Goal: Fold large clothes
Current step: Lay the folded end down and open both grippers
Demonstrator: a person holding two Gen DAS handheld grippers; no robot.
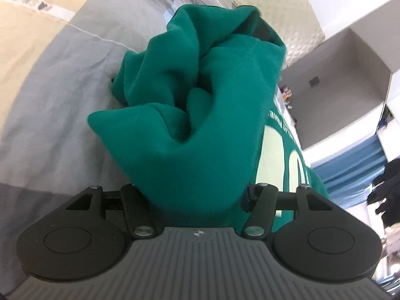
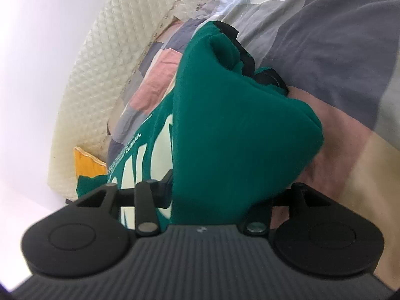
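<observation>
Green sweatshirt (image 1: 200, 125) (bunched on the bed (image 1: 62, 87)) fills both my left hand-held gripper (image 1: 197, 197) and right hand-held gripper (image 2: 220, 200), jaws apart.

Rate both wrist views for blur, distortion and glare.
Left wrist view: strong fisheye bending; the green sweatshirt is fairly sharp up close, its far folds and the grey bedding soft. Right wrist view: same bending; the wall at left is washed out white, the sweatshirt evenly lit with no glare.

Patchwork bedspread (image 2: 337, 37), quilted cream headboard (image 2: 100, 75)
</observation>
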